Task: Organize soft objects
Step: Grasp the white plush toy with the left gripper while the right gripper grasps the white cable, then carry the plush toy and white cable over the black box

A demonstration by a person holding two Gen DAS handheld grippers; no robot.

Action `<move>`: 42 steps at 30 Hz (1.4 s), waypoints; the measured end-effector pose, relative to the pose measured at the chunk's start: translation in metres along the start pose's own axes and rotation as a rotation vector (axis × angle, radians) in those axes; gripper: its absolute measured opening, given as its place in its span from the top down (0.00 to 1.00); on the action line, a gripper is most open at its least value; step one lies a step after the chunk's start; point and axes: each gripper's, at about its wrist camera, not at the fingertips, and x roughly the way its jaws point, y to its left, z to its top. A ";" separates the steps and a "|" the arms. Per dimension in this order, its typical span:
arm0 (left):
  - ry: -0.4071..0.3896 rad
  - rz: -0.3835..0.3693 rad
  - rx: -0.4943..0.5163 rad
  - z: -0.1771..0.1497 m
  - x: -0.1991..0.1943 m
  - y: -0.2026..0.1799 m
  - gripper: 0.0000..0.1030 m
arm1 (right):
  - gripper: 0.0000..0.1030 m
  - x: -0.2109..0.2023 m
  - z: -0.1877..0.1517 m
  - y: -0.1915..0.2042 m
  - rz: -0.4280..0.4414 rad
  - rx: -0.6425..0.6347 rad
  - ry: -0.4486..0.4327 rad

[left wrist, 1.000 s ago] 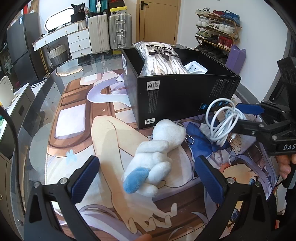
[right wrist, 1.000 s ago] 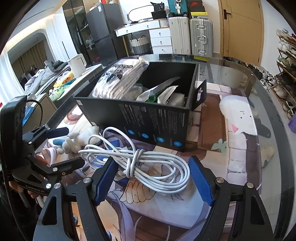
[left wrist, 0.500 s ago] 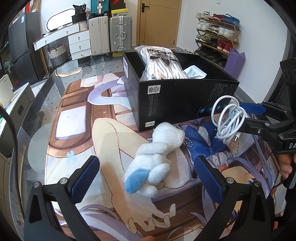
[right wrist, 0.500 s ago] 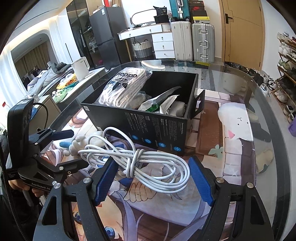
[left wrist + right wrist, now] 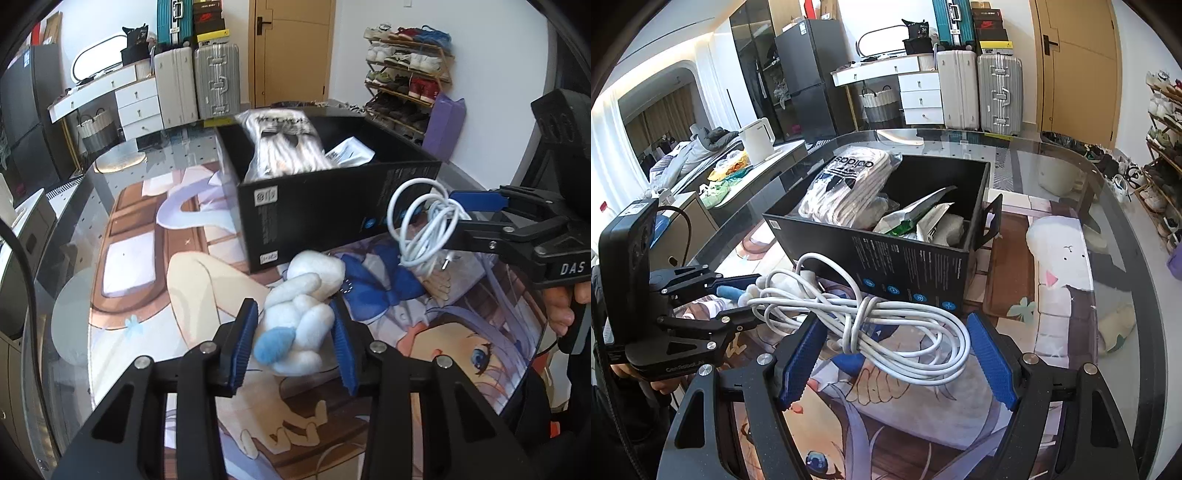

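Observation:
A white plush toy with a blue tail lies on the printed table mat, in front of the black cardboard box. My left gripper is around it with its jaws closing, and both blue pads touch the toy's sides. From the right wrist view, the left gripper sits low at the left. My right gripper is shut on a coiled white cable, held just above the mat near the box. The cable hangs from the right gripper at the right.
The box holds a bagged pack of white socks and some packets. The glass table's curved edge runs around the mat. Suitcases, drawers and a shoe rack stand beyond. A hand holds the right gripper's handle.
My left gripper's jaws have swung in from wide open onto the plush toy. The right gripper has kept its hold on the cable and has barely moved.

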 end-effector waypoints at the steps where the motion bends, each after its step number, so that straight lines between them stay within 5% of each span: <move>1: -0.007 -0.002 0.001 0.001 -0.002 -0.001 0.63 | 0.23 -0.002 0.000 0.000 0.000 0.000 -0.004; 24: -0.103 -0.040 -0.024 0.013 -0.027 0.002 0.77 | 0.23 -0.030 0.008 0.003 0.000 -0.009 -0.075; 42: -0.212 -0.069 -0.051 0.029 -0.062 0.005 0.78 | 0.23 -0.058 0.012 -0.001 -0.017 -0.001 -0.151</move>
